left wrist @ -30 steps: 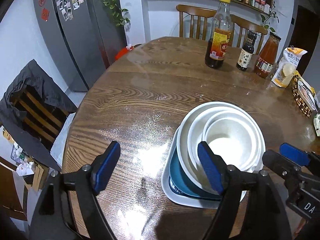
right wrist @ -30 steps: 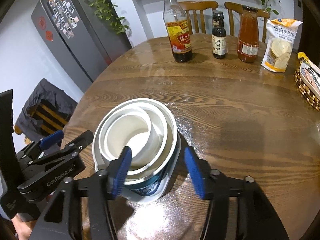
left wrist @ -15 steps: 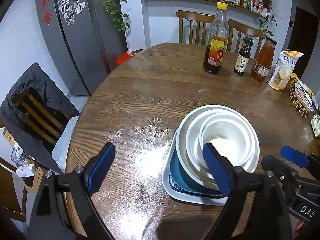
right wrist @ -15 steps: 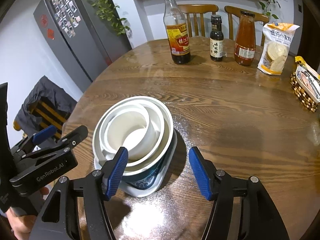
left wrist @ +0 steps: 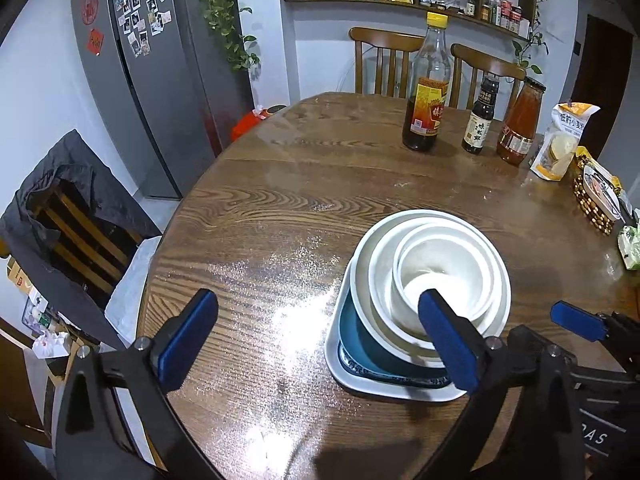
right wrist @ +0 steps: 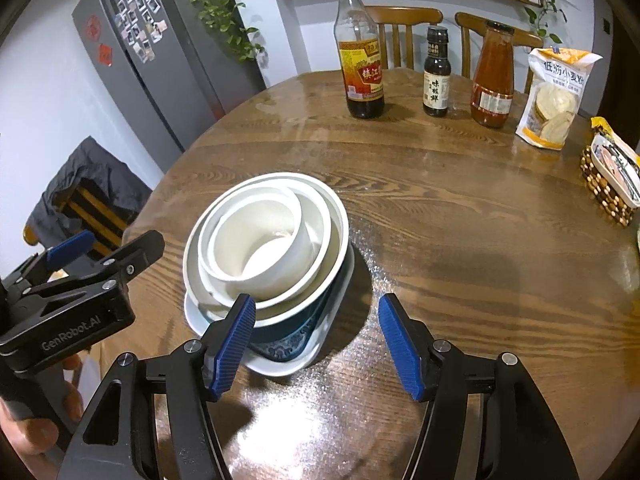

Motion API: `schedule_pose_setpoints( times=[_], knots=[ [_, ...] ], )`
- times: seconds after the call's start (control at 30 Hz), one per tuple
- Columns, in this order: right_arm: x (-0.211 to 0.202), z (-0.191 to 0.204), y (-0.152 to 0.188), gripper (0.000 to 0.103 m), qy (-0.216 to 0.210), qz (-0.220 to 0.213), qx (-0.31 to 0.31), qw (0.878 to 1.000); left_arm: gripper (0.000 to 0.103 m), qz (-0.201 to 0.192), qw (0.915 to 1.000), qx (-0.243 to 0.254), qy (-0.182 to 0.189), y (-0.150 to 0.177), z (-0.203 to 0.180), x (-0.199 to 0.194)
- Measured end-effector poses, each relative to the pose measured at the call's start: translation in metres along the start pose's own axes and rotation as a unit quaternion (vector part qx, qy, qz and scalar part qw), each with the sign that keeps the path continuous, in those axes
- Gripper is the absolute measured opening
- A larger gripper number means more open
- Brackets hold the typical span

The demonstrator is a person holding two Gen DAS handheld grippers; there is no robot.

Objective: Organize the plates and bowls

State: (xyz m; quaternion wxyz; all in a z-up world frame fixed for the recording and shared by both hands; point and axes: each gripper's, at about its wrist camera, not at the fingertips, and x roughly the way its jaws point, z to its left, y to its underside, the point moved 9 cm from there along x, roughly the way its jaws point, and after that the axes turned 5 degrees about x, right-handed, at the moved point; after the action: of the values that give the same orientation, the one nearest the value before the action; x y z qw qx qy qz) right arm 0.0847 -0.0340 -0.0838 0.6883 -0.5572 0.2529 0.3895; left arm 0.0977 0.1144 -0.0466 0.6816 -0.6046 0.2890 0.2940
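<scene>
Several white bowls (left wrist: 370,264) sit nested one inside another on a blue plate (left wrist: 360,344), which lies on a white plate (left wrist: 352,378). The stack stands near the front edge of the round wooden table (left wrist: 280,184). My left gripper (left wrist: 318,320) hovers just left of the stack, its jaws opening wide over bare table. Its right finger (left wrist: 448,344) overlaps the bowls in the picture. My right gripper (right wrist: 316,316) stands open at the near right side of the bowl stack (right wrist: 320,208), its pads clear of the white plate (right wrist: 276,368).
Two dark sauce bottles (left wrist: 426,92) (left wrist: 478,120), a red sauce jar (left wrist: 520,124), a snack bag (left wrist: 560,140) and a beaded basket (left wrist: 596,204) stand at the back right. Two chairs (left wrist: 384,60) are behind. A jacket-draped chair (left wrist: 68,216) and a fridge (left wrist: 152,68) are to the left.
The left jaws have spread much wider, the right jaws a little. Both grippers have drawn slightly back from the stack. The stack has not moved.
</scene>
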Motion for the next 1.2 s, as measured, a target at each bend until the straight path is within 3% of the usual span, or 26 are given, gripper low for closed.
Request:
schedule_pose_setpoints(
  times=[0.27, 0.4, 0.63, 1.2],
  knots=[
    [0.0, 0.0, 0.003, 0.066, 0.005, 0.002, -0.006, 1.0, 0.102, 0.011, 0.9999, 0.003, 0.006, 0.007, -0.002, -0.002],
    [0.0, 0.001, 0.007, 0.075, 0.009, 0.004, -0.01, 1.0, 0.102, 0.013, 0.9999, 0.004, 0.007, 0.008, -0.003, -0.004],
    [0.002, 0.003, 0.012, 0.075, 0.014, 0.007, -0.017, 1.0, 0.102, 0.012, 0.9995, 0.025, -0.012, 0.011, -0.006, -0.008],
    [0.006, 0.008, 0.022, 0.075, 0.018, 0.015, -0.036, 0.999, 0.102, 0.021, 0.9991, 0.029, 0.024, 0.02, -0.017, -0.014]
  ],
)
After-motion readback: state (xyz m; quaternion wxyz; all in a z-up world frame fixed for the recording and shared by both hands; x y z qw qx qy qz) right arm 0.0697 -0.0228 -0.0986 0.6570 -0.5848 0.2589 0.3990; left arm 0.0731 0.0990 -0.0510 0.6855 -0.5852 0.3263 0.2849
